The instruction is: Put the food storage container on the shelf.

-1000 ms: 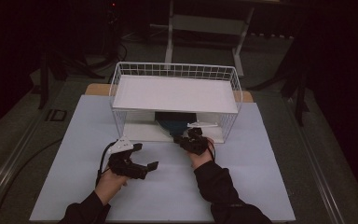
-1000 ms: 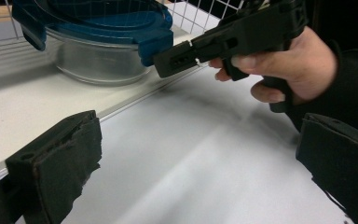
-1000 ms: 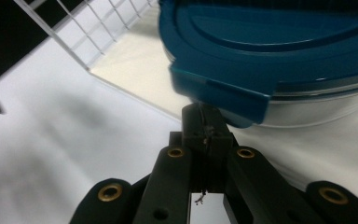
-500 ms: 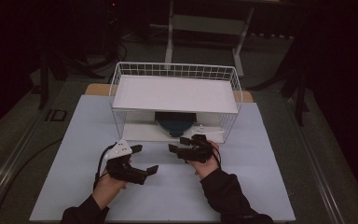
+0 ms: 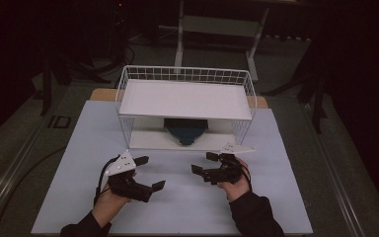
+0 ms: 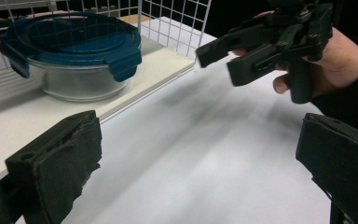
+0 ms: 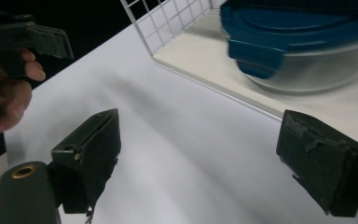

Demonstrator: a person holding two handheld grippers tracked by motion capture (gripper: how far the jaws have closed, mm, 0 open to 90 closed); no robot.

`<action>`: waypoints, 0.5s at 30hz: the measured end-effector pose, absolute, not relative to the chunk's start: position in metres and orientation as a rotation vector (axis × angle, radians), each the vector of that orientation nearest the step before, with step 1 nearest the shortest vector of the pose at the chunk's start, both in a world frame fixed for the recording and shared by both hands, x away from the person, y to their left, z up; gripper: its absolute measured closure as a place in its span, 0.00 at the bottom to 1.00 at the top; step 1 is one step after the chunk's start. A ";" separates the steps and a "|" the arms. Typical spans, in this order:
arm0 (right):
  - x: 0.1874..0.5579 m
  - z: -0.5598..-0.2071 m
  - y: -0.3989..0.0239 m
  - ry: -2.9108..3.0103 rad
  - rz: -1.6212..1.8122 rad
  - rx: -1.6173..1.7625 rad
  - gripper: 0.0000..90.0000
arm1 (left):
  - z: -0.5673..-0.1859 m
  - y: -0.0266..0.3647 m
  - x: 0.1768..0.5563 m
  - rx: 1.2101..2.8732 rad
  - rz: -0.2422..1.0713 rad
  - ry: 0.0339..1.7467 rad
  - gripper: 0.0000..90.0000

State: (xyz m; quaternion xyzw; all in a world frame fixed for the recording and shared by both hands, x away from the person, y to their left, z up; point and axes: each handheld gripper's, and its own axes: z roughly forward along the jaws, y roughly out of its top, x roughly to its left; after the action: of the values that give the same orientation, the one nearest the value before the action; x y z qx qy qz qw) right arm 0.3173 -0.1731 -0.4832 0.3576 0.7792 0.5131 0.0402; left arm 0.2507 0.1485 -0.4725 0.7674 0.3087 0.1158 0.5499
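while jaws gape, both hands [image 5: 109, 200] hover near container [image 5: 186, 131].

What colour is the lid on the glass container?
Dark blue lid, clearest in the left gripper view.

right gripper [image 5: 203, 163] drawn back from container [image 5: 185, 131], fingers opened, empty

Container [image 6: 70, 77]: clear glossy glass bowl under a smooth blue plastic lid [image 6: 70, 39]. Rack [image 5: 185, 74]: white-coated metal wire with matt white shelves. Table [image 5: 177, 207]: matt, smooth, pale. Gripper pads [image 6: 65, 158]: black, rough, frayed at the edges.
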 end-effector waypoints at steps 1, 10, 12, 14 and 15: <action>0.316 -0.483 -0.175 2.383 1.567 1.099 0.15 | -0.473 0.150 0.250 1.815 0.276 0.729 0.00; 0.294 -0.485 -0.201 2.347 1.517 1.052 0.15 | -0.474 0.161 0.242 1.815 0.282 0.723 0.00; 0.288 -0.486 -0.205 2.335 1.495 1.035 0.15 | -0.474 0.164 0.240 1.813 0.280 0.725 0.00; 0.283 -0.487 -0.210 2.332 1.498 1.047 0.16 | -0.475 0.165 0.238 1.816 0.280 0.729 0.00; 0.281 -0.488 -0.211 2.330 1.499 1.051 0.16 | -0.476 0.165 0.236 1.820 0.284 0.726 0.00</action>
State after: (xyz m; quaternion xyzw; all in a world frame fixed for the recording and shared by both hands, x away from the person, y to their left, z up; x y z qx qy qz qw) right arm 0.2814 -0.2113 -0.4881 0.3534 0.7832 0.5037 0.0890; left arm 0.2365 0.1655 -0.4756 0.7685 0.3066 0.1198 0.5486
